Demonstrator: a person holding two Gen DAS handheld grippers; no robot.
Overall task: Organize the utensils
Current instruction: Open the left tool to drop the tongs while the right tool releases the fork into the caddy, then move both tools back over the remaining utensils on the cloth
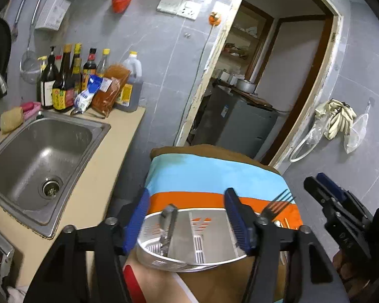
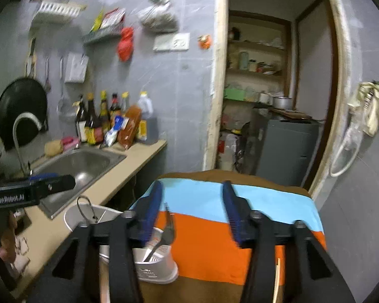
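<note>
The left tool [image 1: 187, 217] stands with its blue pads spread apart and nothing pressed between them; it hangs over a silver, slotted utensil holder [image 1: 189, 257] that rests on a striped cloth [image 1: 214, 174] of light blue, orange and brown covering the surface. Inside the holder's left compartment a small metal utensil [image 1: 168, 227] stands upright, blurred, so its kind cannot be told. A fork [image 1: 278, 203] leans in the holder's right side with its tines pointing up and away, just beyond the left tool's right pad. The right tool [image 2: 192, 212] is likewise parted and grips nothing; seen from its own camera, the fork [image 2: 164, 237] stands in the holder [image 2: 154, 265] just inside its left pad, free of both pads. In the left wrist view the right tool [image 1: 323, 189] shows at the right edge, beside the cloth. To the left lies a steel sink [image 1: 41, 156] set in a beige counter [image 1: 106, 176], with sauce bottles [image 1: 63, 83] crowded against the grey tiled wall behind it. A doorway [image 1: 265, 75] opens beyond the cloth.
</note>
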